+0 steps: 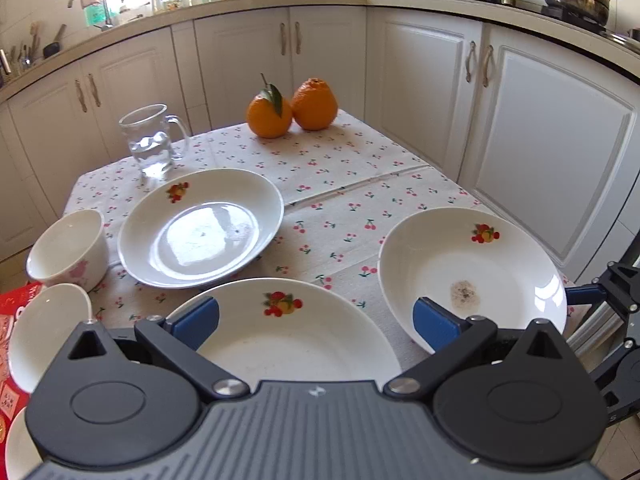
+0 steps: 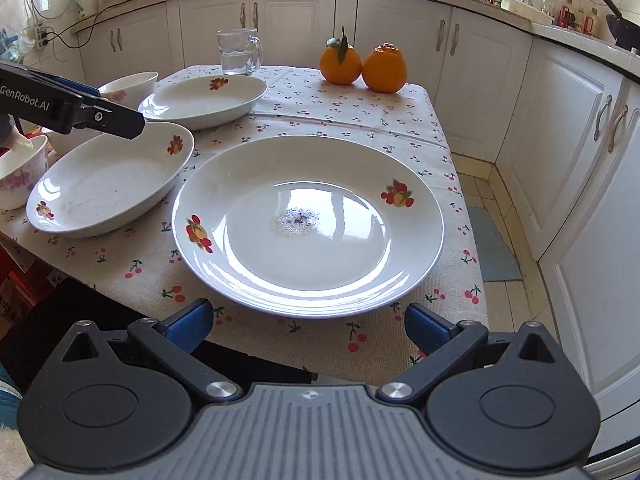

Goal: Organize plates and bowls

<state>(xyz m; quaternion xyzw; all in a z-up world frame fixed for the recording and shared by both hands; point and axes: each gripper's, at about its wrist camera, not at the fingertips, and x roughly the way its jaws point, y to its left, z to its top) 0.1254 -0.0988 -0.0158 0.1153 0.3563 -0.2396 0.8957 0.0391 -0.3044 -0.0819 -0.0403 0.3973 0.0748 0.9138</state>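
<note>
Three white plates with fruit prints lie on the cherry tablecloth. The near-left plate (image 1: 296,332) (image 2: 108,184) sits under my open left gripper (image 1: 316,320). The far plate (image 1: 200,228) (image 2: 204,100) is behind it. The right plate (image 1: 472,272) (image 2: 308,224), with a speck stain, lies just ahead of my open, empty right gripper (image 2: 308,326). A white bowl with pink print (image 1: 68,250) (image 2: 128,84) stands far left; another (image 1: 44,332) (image 2: 20,176) stands nearer. The left gripper's body (image 2: 72,106) hovers over the near-left plate.
A glass mug of water (image 1: 154,140) (image 2: 238,52) and two oranges (image 1: 292,108) (image 2: 362,64) stand at the table's far end. White cabinets (image 1: 520,120) surround the table. A red box (image 1: 16,320) sits at the left edge.
</note>
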